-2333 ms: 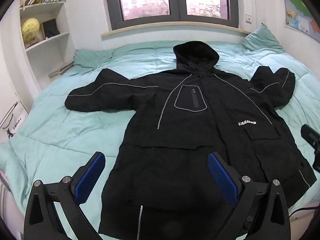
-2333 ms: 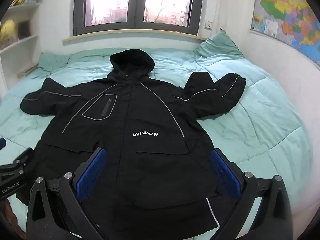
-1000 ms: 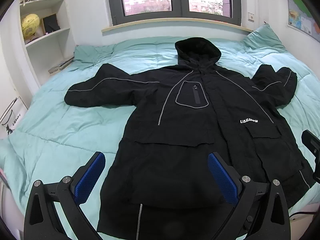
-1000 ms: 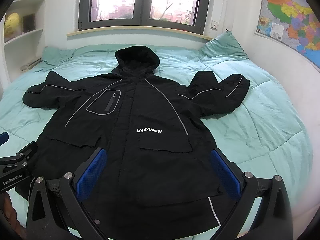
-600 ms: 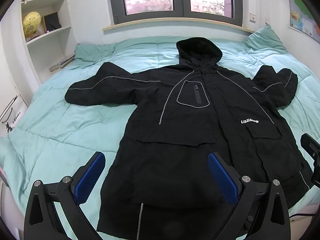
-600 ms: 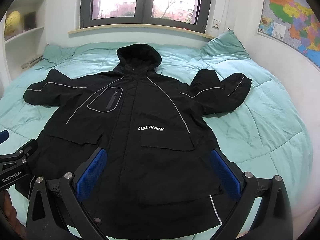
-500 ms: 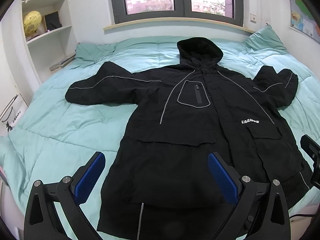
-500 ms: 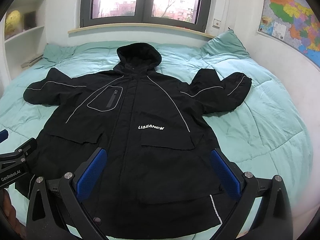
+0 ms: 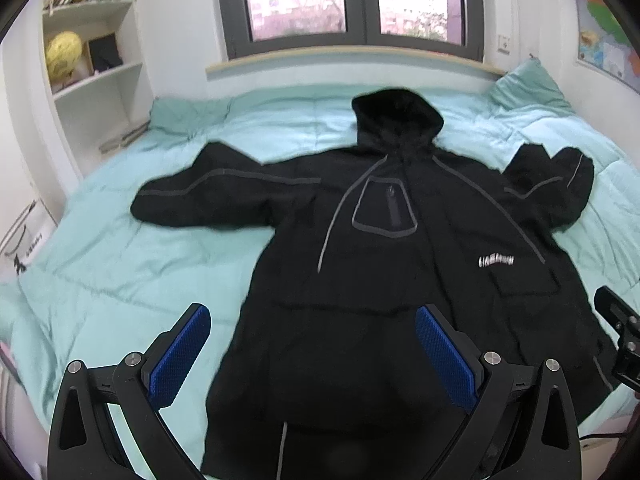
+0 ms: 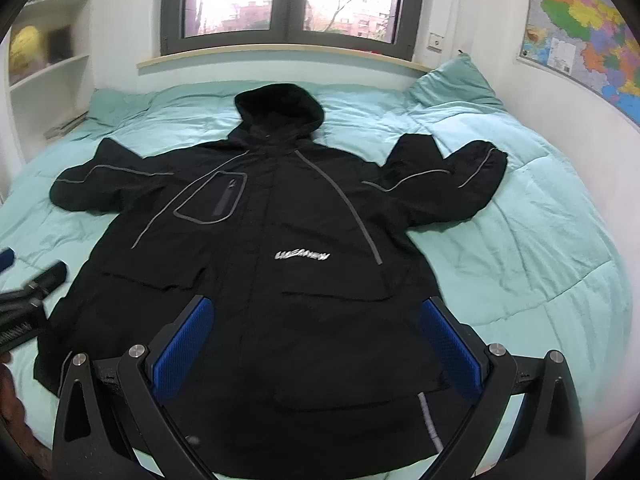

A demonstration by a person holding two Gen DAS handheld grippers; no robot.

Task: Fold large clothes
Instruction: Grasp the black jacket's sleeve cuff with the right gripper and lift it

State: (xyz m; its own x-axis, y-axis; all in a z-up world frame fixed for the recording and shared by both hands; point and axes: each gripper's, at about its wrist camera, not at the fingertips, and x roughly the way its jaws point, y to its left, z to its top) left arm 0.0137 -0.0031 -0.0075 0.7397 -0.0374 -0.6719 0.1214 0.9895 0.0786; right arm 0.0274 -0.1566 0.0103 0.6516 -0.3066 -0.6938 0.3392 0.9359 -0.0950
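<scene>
The black hooded jacket lies spread flat across the middle of the teal duvet, both sleeves out to the sides. Bare duvet lies open beside the right sleeve and below the left sleeve. A pillow sits in the far corner; a shelf unit and walls border the bed.

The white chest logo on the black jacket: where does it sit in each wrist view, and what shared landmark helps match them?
Left wrist view: the white logo lies right of centre, on the jacket.
Right wrist view: the logo lies near the centre, slightly left.
Shared landmark: the outlined zip pocket, left of the logo and nearer the hood in both views.
</scene>
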